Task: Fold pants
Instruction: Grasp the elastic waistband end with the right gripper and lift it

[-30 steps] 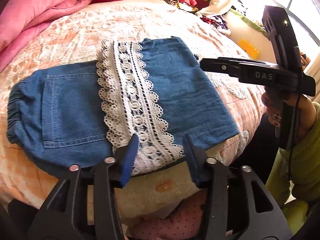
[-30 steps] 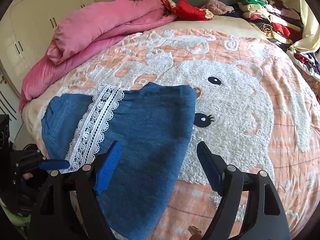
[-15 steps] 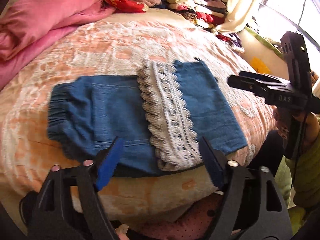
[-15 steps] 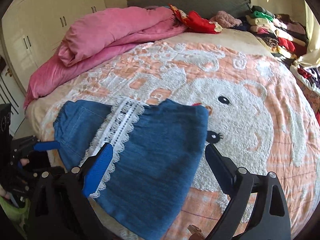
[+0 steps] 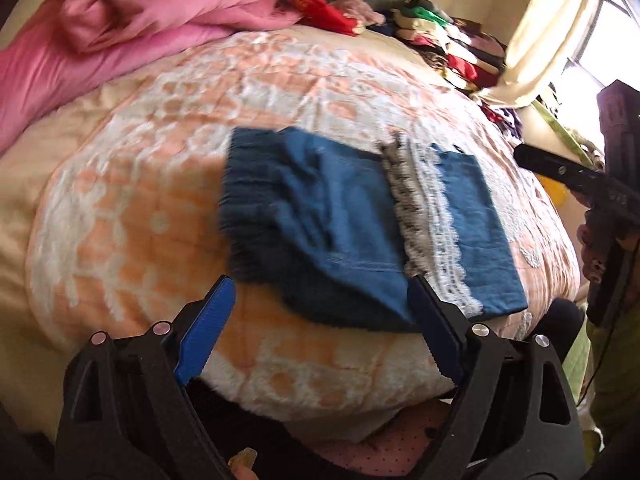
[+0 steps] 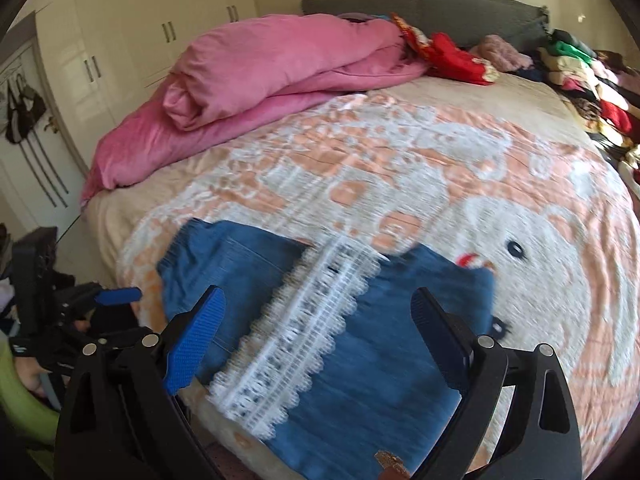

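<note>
Between the blue pads of our left gripper (image 5: 318, 330), spread wide and holding nothing, we see only bedspread and the near edge of the pants (image 5: 360, 224). Our right gripper (image 6: 318, 342) is just as wide and just as empty, hanging above the cloth without touching it.

Outward from both, the pants lie flat near the front edge of the bed (image 6: 500, 184), already doubled over into a compact block. From the left gripper they sit ahead and a little to the right, with the gathered waistband (image 5: 240, 204) on the near left end. From the right gripper they lie directly below and ahead, the folded leg end filling the space under its fingers. Their long axis runs side to side across our front, waistband on the left, leg end on the right. So we judge that the left gripper is nearer the waistband and the right is nearer the leg end; another fold would likely bring one end across to the other.

They are blue denim, with a broad band of white lace (image 6: 296, 328) crossing the short way. The left part looks slightly rumpled; the right part lies smooth. Both views are blurred.

A pink quilt (image 6: 256, 80) is heaped at the far left of the bed.
</note>
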`<state>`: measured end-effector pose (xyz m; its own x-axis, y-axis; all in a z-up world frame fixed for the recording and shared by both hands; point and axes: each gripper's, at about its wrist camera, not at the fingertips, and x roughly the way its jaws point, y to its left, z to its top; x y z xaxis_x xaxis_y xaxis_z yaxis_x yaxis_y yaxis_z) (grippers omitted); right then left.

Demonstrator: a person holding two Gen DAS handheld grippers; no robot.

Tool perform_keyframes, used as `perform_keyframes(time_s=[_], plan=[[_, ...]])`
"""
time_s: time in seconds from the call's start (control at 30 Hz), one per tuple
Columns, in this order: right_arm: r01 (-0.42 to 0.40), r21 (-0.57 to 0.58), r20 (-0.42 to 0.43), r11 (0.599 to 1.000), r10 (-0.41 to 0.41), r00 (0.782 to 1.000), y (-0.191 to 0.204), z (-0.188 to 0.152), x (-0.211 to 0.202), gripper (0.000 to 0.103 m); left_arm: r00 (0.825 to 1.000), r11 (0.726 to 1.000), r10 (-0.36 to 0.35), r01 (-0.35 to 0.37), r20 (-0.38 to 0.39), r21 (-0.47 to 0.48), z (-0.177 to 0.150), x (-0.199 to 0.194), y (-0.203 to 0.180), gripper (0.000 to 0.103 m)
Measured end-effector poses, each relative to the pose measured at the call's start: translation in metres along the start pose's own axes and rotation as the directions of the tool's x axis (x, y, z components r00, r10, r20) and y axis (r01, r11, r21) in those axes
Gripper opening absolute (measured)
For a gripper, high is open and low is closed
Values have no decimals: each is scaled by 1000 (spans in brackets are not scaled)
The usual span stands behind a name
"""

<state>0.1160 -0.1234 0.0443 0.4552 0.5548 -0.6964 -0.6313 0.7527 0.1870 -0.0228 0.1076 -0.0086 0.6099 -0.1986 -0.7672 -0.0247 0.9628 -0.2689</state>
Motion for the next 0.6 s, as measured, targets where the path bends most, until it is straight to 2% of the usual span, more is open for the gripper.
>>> perform_keyframes(time_s=[0.2, 0.43, 0.6], plan=[[-75, -74, -43, 994, 72, 996, 33, 27, 26, 93, 999, 996, -43, 42, -17, -75, -7, 3, 22, 81], [-152, -135, -137, 979, 133, 982, 65, 50, 74, 93, 987, 978, -157, 151, -35, -143, -8, 17, 24, 80], [-189, -175, -199, 966, 153, 968, 87, 59, 107, 93, 975, 957, -217, 206, -35, -205, -5, 30, 28, 73]])
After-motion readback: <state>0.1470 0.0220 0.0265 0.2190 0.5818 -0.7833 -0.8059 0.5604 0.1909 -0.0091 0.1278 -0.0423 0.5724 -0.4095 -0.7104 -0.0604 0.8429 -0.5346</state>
